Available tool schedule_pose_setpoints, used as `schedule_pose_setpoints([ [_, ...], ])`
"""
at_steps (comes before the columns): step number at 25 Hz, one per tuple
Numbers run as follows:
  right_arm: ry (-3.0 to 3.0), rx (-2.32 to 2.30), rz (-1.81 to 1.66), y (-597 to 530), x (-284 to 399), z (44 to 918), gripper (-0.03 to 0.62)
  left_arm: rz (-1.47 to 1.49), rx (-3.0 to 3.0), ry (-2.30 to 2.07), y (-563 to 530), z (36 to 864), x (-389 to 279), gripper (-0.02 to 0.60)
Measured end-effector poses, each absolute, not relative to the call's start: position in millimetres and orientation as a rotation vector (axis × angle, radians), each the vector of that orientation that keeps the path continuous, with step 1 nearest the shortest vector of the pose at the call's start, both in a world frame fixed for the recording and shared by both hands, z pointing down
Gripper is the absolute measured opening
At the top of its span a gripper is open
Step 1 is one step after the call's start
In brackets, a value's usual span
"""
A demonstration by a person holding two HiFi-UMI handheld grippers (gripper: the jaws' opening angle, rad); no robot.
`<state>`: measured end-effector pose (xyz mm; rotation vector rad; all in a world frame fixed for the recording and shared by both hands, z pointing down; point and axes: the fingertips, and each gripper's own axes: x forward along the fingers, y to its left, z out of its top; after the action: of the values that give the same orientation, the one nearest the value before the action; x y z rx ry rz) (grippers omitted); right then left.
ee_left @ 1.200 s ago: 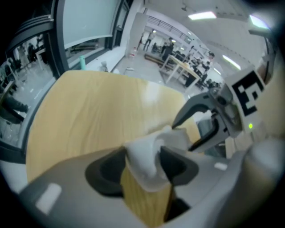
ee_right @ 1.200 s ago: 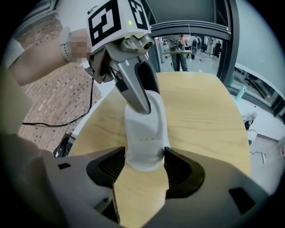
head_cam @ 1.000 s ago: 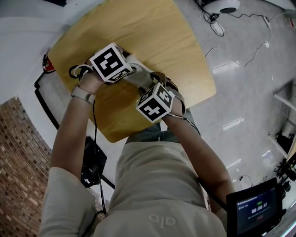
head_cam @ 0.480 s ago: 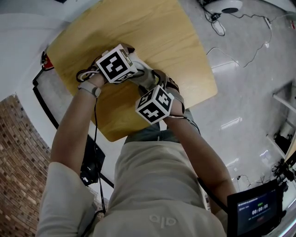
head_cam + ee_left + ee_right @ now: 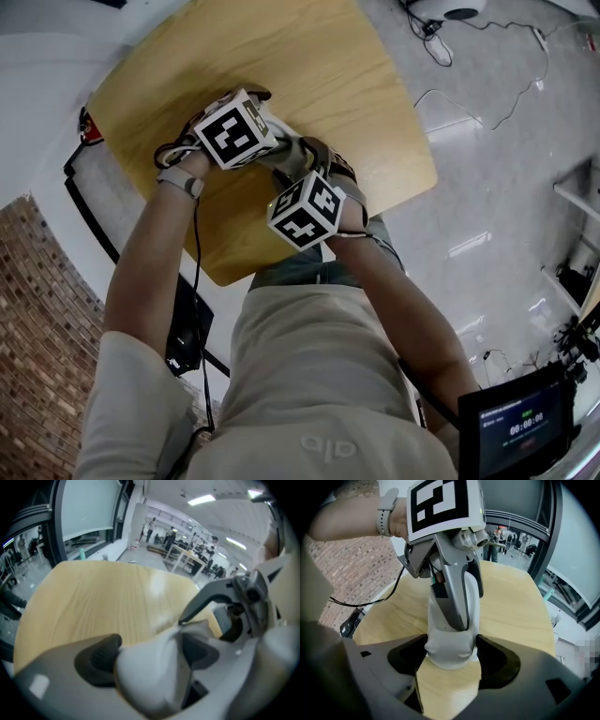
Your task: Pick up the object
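Far left in the head view: brick wall (image 5: 37, 309), then a bare left forearm with a pale watch strap (image 5: 175, 181) at the wrist and a black cable (image 5: 197, 281) hanging below it.

Next, over the wooden table (image 5: 309, 56), the left gripper (image 5: 149, 654) with its marker cube (image 5: 234, 129) tilted upward. Compared with a second ago, shifted a little toward the table's far edge and toward the other gripper; hardly moved over the last half second. Seen along its own jaws: opening, already spread wide. Between the two dark pads (image 5: 96, 660), the white soft object (image 5: 145, 679), bunched up and lying against them. One end drawn up to a point near the other gripper's grey jaw tip.

In the middle: the object stretched from one gripper to the other over the tabletop, mostly hidden under the cubes from the head view. Impossible to tell whether touching the wood.

Right of that, the right gripper (image 5: 452, 665), likewise opening and spread wide. Lower end of the object filling the gap between its pads and touching both. Its cube nudged leftward since a second ago, now closer to the left one.

Further right: grey floor (image 5: 497, 206) with loose cords, as before. At bottom right, a small dark screen (image 5: 511, 431).
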<state>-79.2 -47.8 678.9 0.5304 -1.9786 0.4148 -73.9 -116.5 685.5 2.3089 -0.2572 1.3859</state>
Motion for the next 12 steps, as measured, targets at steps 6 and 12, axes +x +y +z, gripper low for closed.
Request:
schedule_pose_setpoints([
  [6, -1.996, 0.547, 0.377, -47.1, -75.7, 676.5, 0.313, 1.372, 2.296, -0.263, -116.1, 685.4, -72.9, 0.417],
  [12, -1.973, 0.512, 0.328, -45.7, -72.7, 675.7, 0.302, 1.405, 2.21, -0.272, -116.7, 686.1, -73.0, 0.395],
])
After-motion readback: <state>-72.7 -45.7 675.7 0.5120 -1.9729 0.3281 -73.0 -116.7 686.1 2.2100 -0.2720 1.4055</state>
